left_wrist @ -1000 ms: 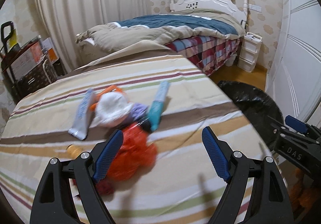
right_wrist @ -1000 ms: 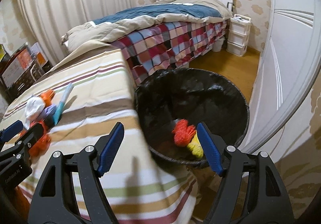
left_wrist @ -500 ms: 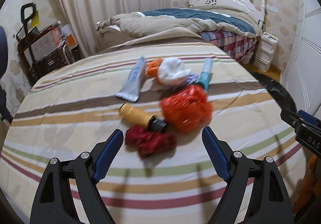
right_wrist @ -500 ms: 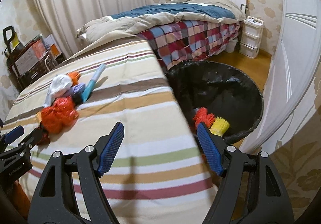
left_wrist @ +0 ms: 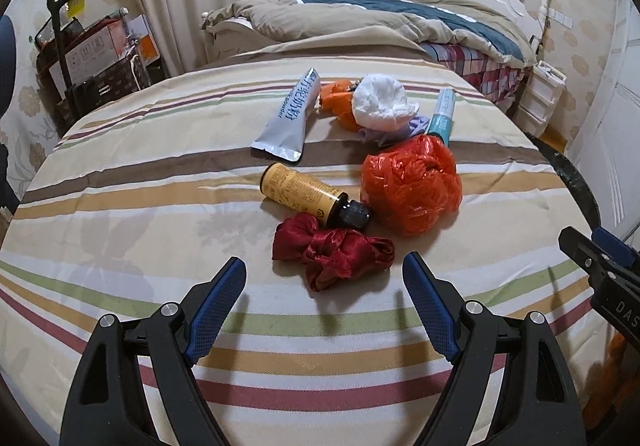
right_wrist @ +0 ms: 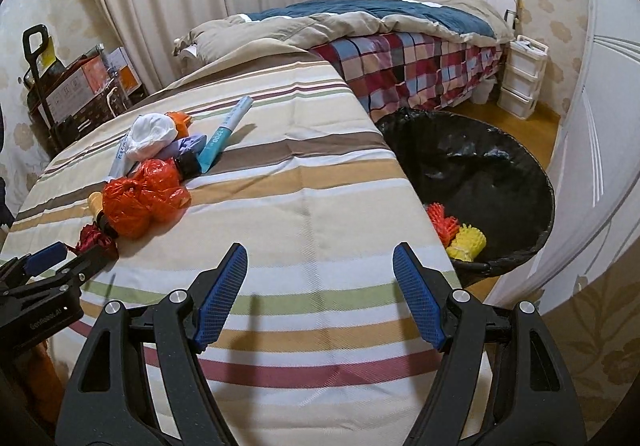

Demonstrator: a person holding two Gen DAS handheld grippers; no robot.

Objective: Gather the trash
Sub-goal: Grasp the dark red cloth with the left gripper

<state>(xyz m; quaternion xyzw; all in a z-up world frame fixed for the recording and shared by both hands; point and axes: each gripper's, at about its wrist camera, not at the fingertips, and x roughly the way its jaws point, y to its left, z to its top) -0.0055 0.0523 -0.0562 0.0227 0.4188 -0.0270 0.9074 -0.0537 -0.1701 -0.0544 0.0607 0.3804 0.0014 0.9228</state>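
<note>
Trash is piled on the striped counter (left_wrist: 120,182) right ahead of you, and your left gripper (left_wrist: 324,300) hangs with its fingers (left_wrist: 218,304) spread wide and empty, nothing between them. Closest in is the red fabric wad (left_wrist: 334,252), lying just beyond the fingertips and roughly centred in the gap. Touching its far side is the yellow bottle (left_wrist: 298,196), on its side with the black cap toward you, and beside that the orange plastic bag (left_wrist: 412,184). Farther back sit the silver tube (left_wrist: 290,118), the white crumpled wad (left_wrist: 378,100) and the teal tube (left_wrist: 442,118). Here's the risk, as I judge it: the wad is soft and loose, so a shallow pinch could catch only a fold and let it slip on the way over. Come in too deep and you may nudge the round bottle, which looks ready to roll across the cloth. Watch too that the fingers don't snag the striped cover itself. Your right gripper (right_wrist: 320,296) is also wide open and empty, over bare counter near its edge, well clear of the pile. The black-lined bin (right_wrist: 520,166) waits beside the counter on that side, already holding an orange piece (right_wrist: 440,222) and a yellow piece (right_wrist: 470,244), so any carry must clear the counter's edge.
</note>
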